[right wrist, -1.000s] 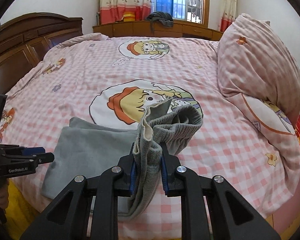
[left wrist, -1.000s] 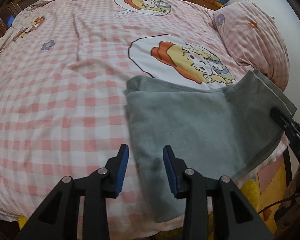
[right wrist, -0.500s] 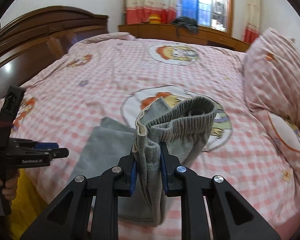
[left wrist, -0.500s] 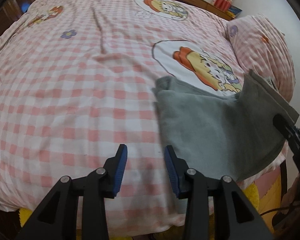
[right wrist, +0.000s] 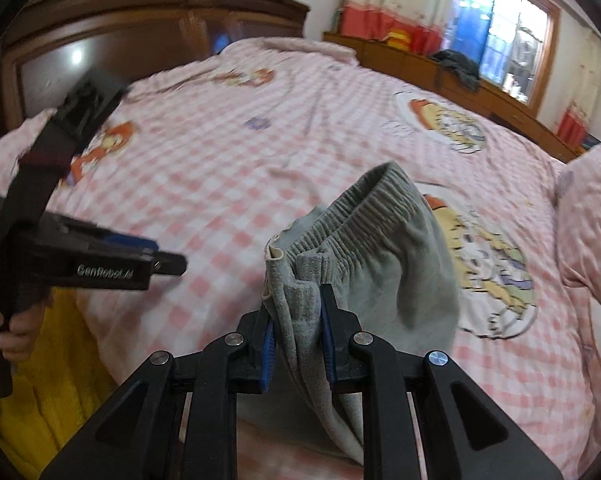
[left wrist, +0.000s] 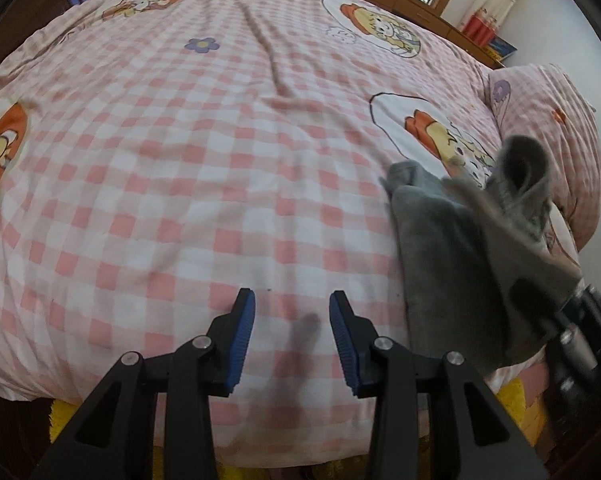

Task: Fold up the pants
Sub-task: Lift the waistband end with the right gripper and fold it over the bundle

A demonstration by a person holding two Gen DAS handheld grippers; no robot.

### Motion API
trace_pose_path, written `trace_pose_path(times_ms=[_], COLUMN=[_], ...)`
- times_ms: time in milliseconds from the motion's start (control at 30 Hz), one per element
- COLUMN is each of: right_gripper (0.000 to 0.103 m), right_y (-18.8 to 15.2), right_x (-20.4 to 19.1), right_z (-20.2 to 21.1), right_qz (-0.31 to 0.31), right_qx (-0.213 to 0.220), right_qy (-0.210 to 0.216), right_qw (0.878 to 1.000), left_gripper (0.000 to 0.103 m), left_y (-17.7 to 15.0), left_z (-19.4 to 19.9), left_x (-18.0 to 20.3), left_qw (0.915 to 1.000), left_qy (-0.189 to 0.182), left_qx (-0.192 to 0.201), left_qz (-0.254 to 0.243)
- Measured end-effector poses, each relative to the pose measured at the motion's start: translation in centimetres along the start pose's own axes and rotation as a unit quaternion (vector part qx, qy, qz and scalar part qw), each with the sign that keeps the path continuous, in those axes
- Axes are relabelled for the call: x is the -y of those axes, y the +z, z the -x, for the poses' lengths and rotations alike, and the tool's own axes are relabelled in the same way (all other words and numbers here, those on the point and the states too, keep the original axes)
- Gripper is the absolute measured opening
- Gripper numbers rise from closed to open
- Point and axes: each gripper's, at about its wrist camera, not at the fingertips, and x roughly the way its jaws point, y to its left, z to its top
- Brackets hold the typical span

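Note:
Grey pants (left wrist: 452, 248) lie near the front right edge of the pink checked bed (left wrist: 180, 160). My right gripper (right wrist: 298, 312) is shut on their bunched waistband end (right wrist: 364, 216), holding it lifted above the bed; the elastic band arches over the fingers. In the left wrist view that lifted end (left wrist: 520, 176) stands up at the right, with the right gripper's black body (left wrist: 580, 320) below it. My left gripper (left wrist: 292, 308) is open over bare bedcover, left of the pants, nothing between its blue pads. It appears in the right wrist view too, the left gripper (right wrist: 156, 256) held by a hand.
A pink checked pillow (left wrist: 556, 128) lies at the bed's right side. A dark wooden headboard (right wrist: 140, 40) and low cabinet (right wrist: 440, 68) with dark clothes line the far side. Yellow fabric (right wrist: 60, 360) hangs below the bed's front edge.
My left gripper slid left off the pants onto bare bedcover. My right gripper carried the lifted waistband end leftward over the pants and rolled.

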Motion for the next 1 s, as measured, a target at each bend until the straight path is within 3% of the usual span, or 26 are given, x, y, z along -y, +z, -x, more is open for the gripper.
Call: trace_pose_path(times_ms=[167,267,300,400,567,667,767,867,1000], right_gripper=[0.022,0.034,0.041,0.042,0.042,0.042,0.042,0.042,0.042], right_y=[-1.0,-1.2,-1.1,-1.1,-1.5,-2.5,-3.9,-5.3,-6.9], right_x=[-1.9,-2.1,-2.1,-2.2,0.3,4.1,7.7,9.5,8.7], right_z=[-2.7,-2.7,-2.3,-0.7,2.9,4.0,3.2,1.8,0.0], right_qz=[0.019,-0.003,-0.012,-0.032,-0.085,-0.156,-0.223,-0.271,-0.274], right_qx=[-0.042,-0.054,-0.054,-0.049,-0.021,-0.011,-0.029,-0.042,-0.073], right_qy=[-0.007,0.010,0.025,0.057,0.049,0.029,-0.012,0.003,0.031], right_qw=[0.999,0.999,0.998,0.997,0.995,0.987,0.974,0.962,0.959], left_gripper=[0.040,0.040,0.040,0.040,0.040,0.043,0.043,0.043,0.044], left_y=[-0.1,-0.1,0.0,0.3,1.1,1.5,1.7,1.6,0.5], left_z=[-0.1,0.1,0.3,0.7,1.8,2.1,1.5,0.2,-1.4], left_x=[-0.9,-0.9,-0.9,-0.4,1.6,3.6,5.7,7.8,8.7], left_qw=[1.0000,1.0000,1.0000,0.9998,0.9989,0.9975,0.9960,0.9946,0.9945], left_qy=[-0.001,-0.006,-0.008,-0.015,-0.030,-0.045,-0.060,-0.068,-0.035], left_qx=[-0.002,0.001,0.002,0.009,0.023,0.029,0.024,0.012,-0.002], left_qz=[0.008,0.005,0.003,-0.004,-0.027,-0.046,-0.061,-0.077,-0.099])
